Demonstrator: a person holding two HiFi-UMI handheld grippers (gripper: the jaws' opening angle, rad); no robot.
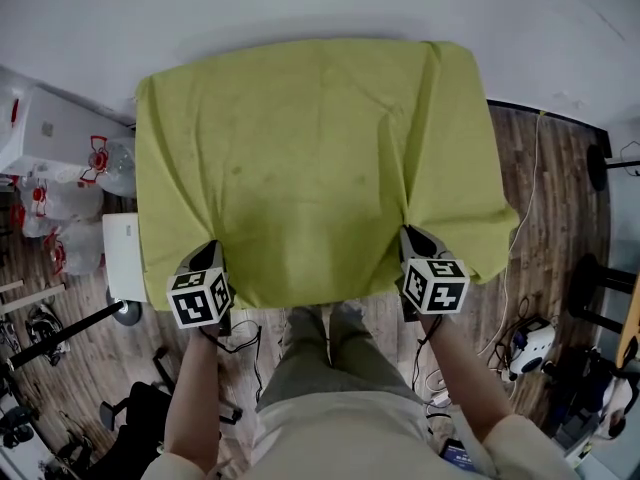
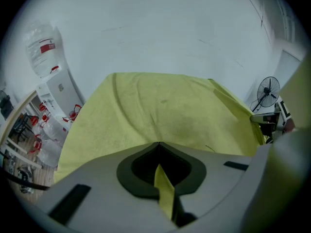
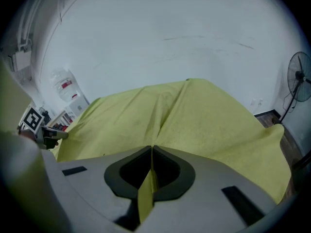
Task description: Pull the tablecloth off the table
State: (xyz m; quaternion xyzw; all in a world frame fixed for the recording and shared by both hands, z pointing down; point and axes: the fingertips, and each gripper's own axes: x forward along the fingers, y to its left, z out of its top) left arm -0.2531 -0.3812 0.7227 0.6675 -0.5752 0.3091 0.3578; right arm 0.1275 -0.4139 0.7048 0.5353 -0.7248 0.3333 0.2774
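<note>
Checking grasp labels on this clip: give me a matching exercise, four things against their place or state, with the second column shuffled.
1 tablecloth
2 left gripper
3 right gripper
4 fan

A shut on the tablecloth's near edge, at the foot of a long crease
B yellow-green, spread out flat
C dark, upright on its stand
D shut on the tablecloth's near edge, at the head view's left

Pairs: 1-B, 2-D, 3-A, 4-C

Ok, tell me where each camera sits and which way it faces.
Head view: on the person's head, facing steeply down at the tablecloth; shows forearms, legs, left gripper, right gripper.
Left gripper view: on the left gripper, facing across the tablecloth to the wall; its shut jaws pinch it.
Right gripper view: same, from the right gripper.
Both gripper views share the tablecloth and fan.
</note>
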